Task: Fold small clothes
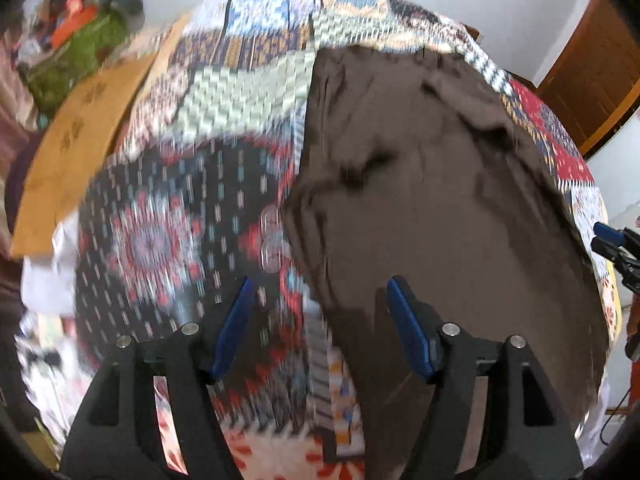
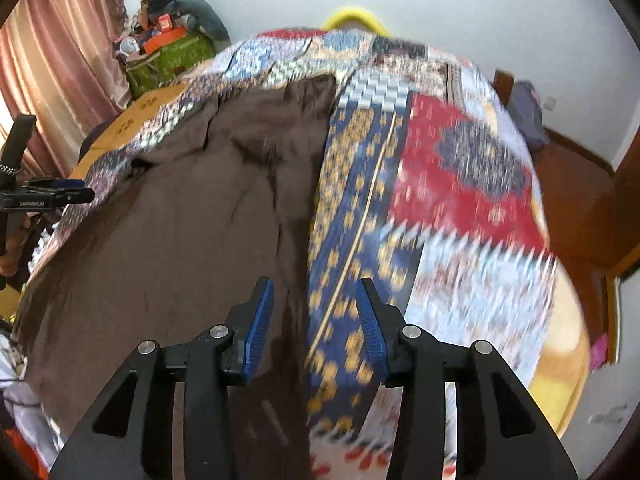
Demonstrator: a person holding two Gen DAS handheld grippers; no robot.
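A dark brown garment (image 1: 432, 208) lies spread on a patchwork quilt (image 1: 172, 232), wrinkled toward its far end. In the left wrist view my left gripper (image 1: 320, 292) hangs open above the garment's left edge, with nothing between its blue pads (image 1: 408, 332). In the right wrist view the same brown garment (image 2: 168, 232) fills the left half, and my right gripper (image 2: 316, 292) is open over its right edge where it meets the quilt (image 2: 460, 184); nothing is held. Each gripper shows at the other view's side: the right gripper (image 1: 612, 240) and the left gripper (image 2: 60, 194).
A cardboard box (image 1: 76, 136) lies left of the quilt, with a green bag and piled clutter (image 2: 168, 52) behind it. A pink curtain (image 2: 60, 60) hangs at the far left. A yellow rim (image 2: 356, 16) shows beyond the quilt, and a wooden door (image 1: 600, 64) stands right.
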